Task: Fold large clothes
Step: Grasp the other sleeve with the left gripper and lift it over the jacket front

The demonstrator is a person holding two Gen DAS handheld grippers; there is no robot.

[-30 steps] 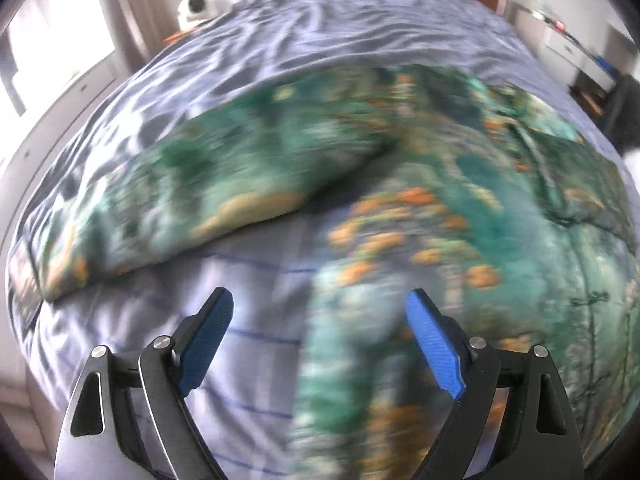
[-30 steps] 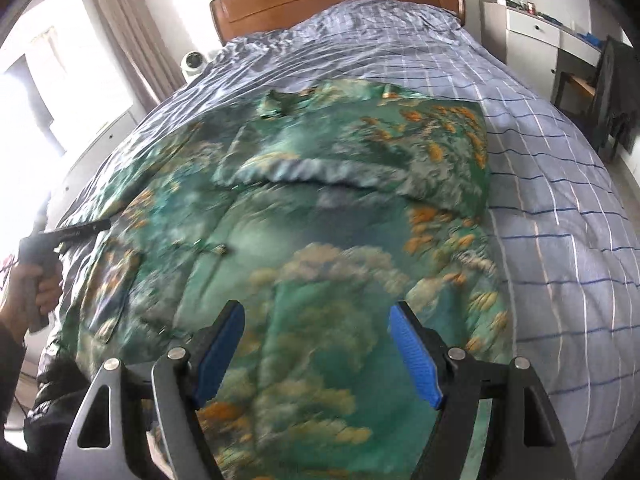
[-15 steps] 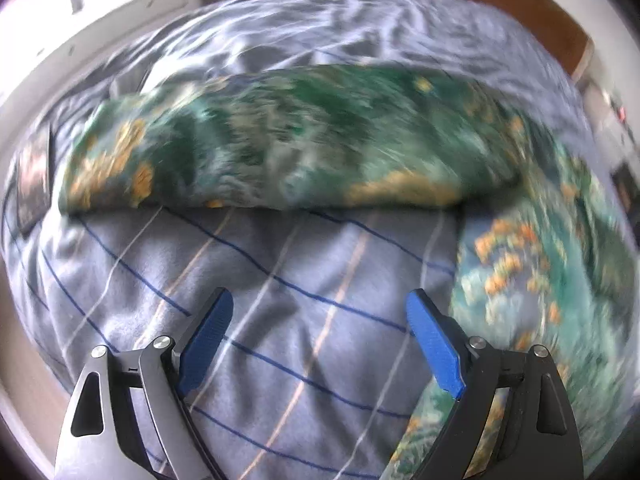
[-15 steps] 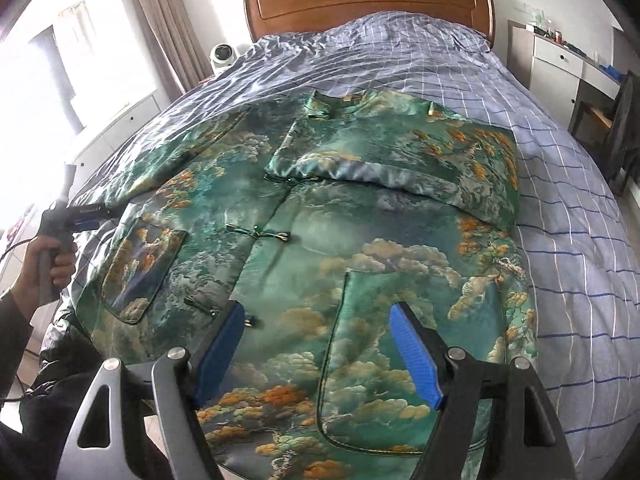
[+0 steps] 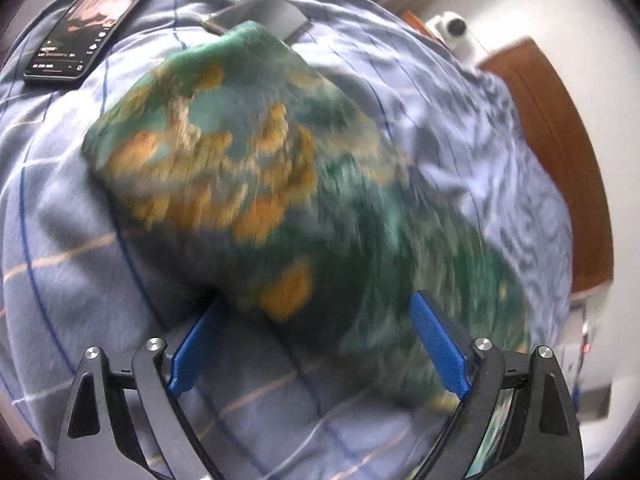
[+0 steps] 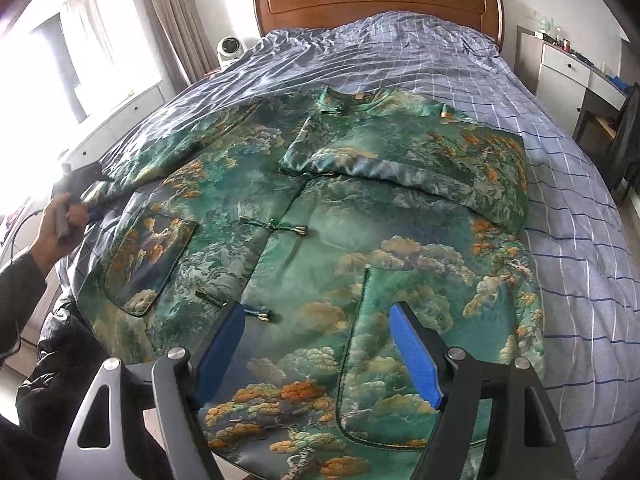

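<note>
On the bed (image 6: 580,240) the jacket (image 6: 320,240) lies spread; both tongs, left (image 5: 316,344) and right (image 6: 316,352), gape wide, holding nothing.

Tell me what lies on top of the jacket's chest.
One sleeve lies folded across the jacket, covering its upper chest. Whatever fastenings sit beneath are hidden.

No readable text, even on the phone (image 5: 94,20) screen.

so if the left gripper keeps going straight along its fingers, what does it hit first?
Most likely the jacket's outstretched sleeve, lying on the bed cover straight ahead of the open left gripper. The frame is blurred, so depth is uncertain; the phone lies well beyond.
</note>
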